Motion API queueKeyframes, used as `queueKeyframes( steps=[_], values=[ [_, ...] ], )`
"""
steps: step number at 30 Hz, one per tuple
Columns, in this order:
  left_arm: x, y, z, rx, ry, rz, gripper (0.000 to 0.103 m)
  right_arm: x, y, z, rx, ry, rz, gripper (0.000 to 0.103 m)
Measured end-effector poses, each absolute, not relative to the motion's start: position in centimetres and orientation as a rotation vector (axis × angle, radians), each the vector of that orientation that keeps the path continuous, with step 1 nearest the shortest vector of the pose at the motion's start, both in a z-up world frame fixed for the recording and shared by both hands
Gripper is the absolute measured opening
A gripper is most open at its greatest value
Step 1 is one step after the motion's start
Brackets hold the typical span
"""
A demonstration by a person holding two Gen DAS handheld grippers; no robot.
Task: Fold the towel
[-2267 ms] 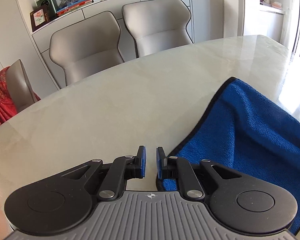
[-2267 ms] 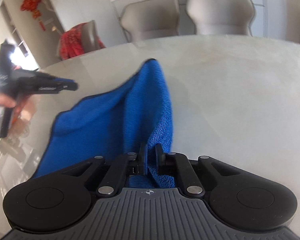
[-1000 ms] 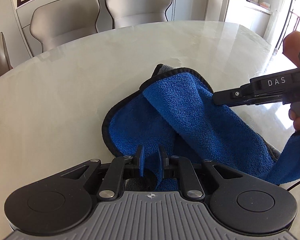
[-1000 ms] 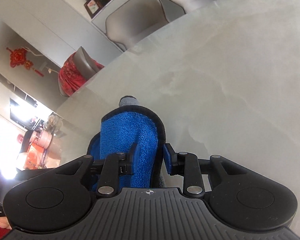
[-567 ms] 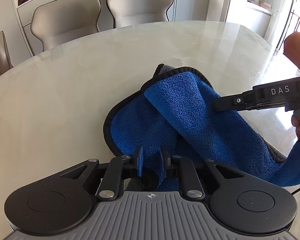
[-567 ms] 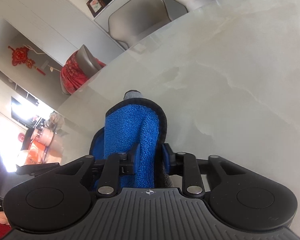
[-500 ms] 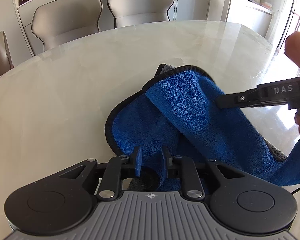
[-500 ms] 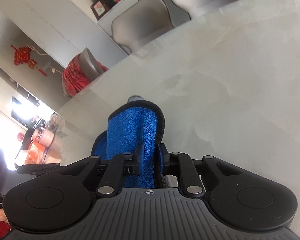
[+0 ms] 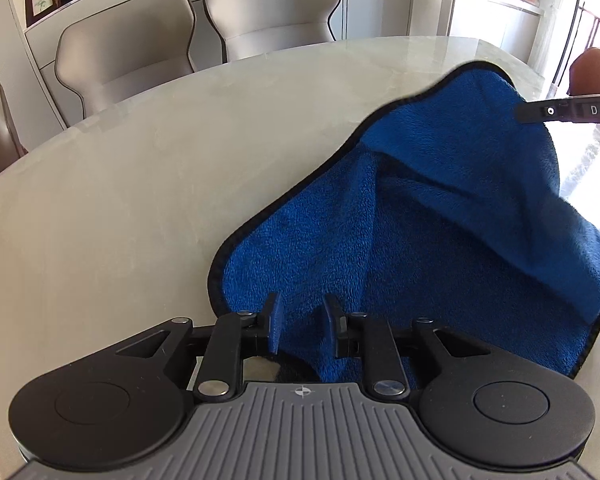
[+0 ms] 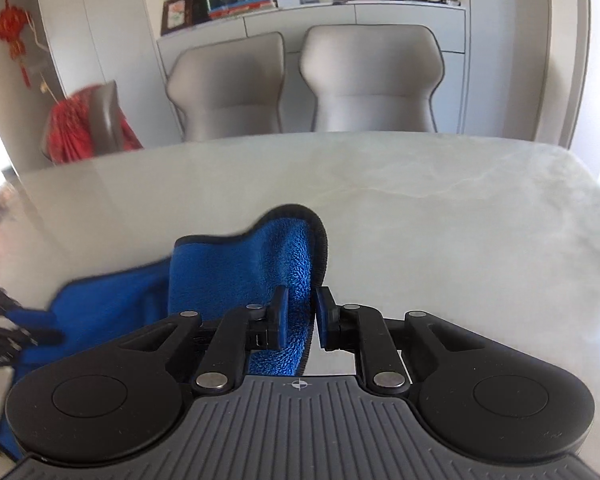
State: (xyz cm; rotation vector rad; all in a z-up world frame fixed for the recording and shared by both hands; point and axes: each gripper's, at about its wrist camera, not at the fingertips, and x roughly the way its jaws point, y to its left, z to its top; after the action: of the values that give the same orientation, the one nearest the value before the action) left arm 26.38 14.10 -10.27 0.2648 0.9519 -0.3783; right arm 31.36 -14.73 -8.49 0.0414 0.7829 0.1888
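Now the blue towel (image 9: pixel 440 240) drapes partly on the marble tabletop (image 9: pixel 140 180), one corner lifted. Its fabric sits between the fingers of the left gripper (image 9: pixel 302 322), which stand apart, while the right gripper (image 10: pixel 300 318) pinches the raised corner.

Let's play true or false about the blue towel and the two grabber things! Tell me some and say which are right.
1. The towel is blue with a dark edge. True.
2. The right gripper has towel between its fingers. True.
3. The towel lies flat and smooth on the table. False: it is bunched, one part lifted.
4. The left gripper is far from the towel. False: the towel sits between its fingers.
5. Two grey chairs stand behind the table. True.
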Motion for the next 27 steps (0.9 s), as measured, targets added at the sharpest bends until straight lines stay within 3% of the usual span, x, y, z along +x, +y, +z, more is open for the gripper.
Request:
queueKeyframes(
  steps=[5, 7, 9, 12, 20, 23, 27],
  values=[
    [27.5, 14.4, -10.0, 0.277, 0.943, -0.326, 0.022, 31.9, -15.4, -9.8, -0.076, 0.804, 0.097, 0.017],
    [28.0, 14.9, -9.7, 0.280, 0.938, -0.305, 0.022, 31.4, -15.8, -10.1, -0.070, 0.821, 0.099, 0.023],
    [28.5, 15.6, -9.1, 0.264, 0.924, -0.285, 0.023, 30.2, -16.2, -10.0, -0.024, 0.824, 0.134, 0.037],
    [29.4, 16.9, -8.5, 0.252, 0.919, -0.245, 0.034, 28.3, -16.4, -10.4, 0.013, 0.849, 0.161, 0.038],
    [31.5, 17.7, -9.7, 0.273, 1.008, -0.230, 0.040, 23.6, -16.1, -12.5, 0.135, 0.936, 0.201, 0.038],
    [31.7, 17.5, -10.1, 0.300, 1.022, -0.231, 0.049, 22.7, -15.4, -12.5, 0.153, 0.947, 0.213, 0.038],
    [31.7, 17.1, -9.9, 0.319, 1.018, -0.244, 0.049, 22.2, -14.9, -12.3, 0.226, 0.966, 0.250, 0.038]
  ],
)
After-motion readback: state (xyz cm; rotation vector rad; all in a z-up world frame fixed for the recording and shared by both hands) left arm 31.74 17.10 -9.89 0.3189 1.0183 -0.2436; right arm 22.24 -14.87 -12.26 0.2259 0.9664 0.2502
